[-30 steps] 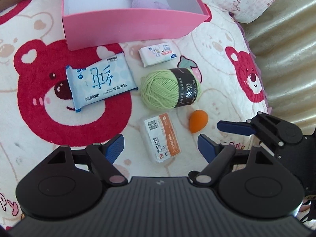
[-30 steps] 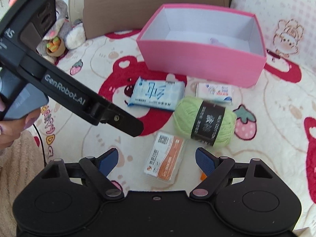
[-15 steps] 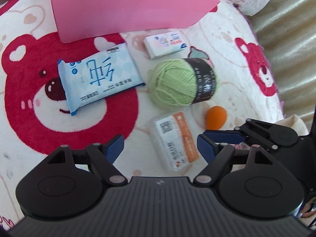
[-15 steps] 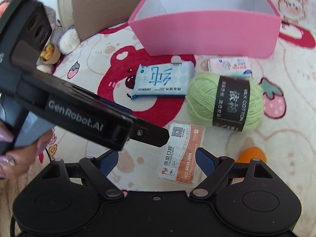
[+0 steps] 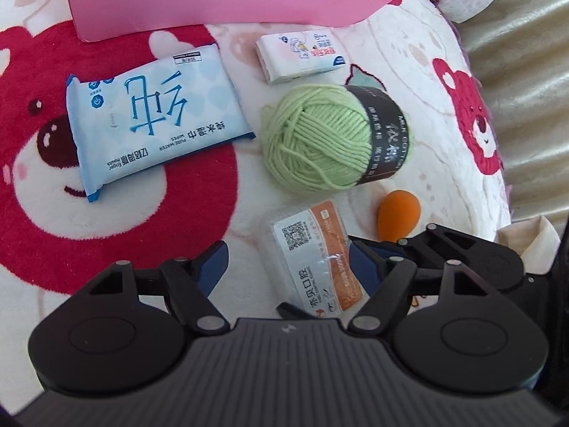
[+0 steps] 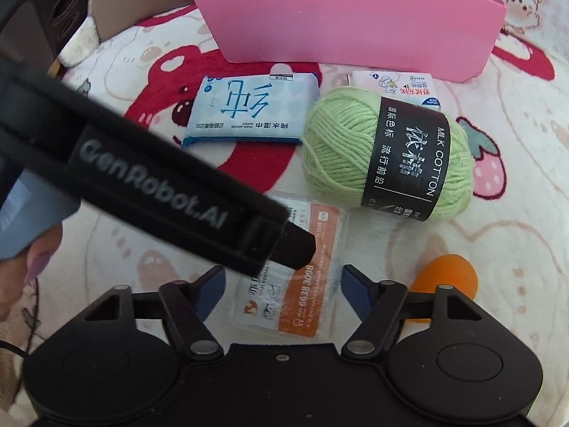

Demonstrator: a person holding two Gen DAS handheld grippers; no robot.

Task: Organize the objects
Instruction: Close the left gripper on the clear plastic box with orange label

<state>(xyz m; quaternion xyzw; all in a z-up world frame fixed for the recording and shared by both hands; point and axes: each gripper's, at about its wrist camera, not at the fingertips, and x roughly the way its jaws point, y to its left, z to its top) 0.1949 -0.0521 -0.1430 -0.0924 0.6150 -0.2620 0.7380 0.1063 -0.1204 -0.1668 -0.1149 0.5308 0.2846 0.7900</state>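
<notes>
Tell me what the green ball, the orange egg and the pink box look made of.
Green ball: soft matte yarn, visible wound strands; its glossy black band reads "MILK COTTON". Orange egg: likely matte foam sponge, smooth and seamless. Pink box: probably smooth card, thin flat walls, white inside.

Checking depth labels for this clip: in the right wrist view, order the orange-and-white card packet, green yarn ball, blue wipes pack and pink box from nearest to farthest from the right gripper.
1. Orange-and-white card packet: between the open fingers of the right gripper.
2. Green yarn ball: ahead, to the right.
3. Blue wipes pack: ahead, slightly left, a little beyond the yarn.
4. Pink box: farthest, at the back.
</notes>
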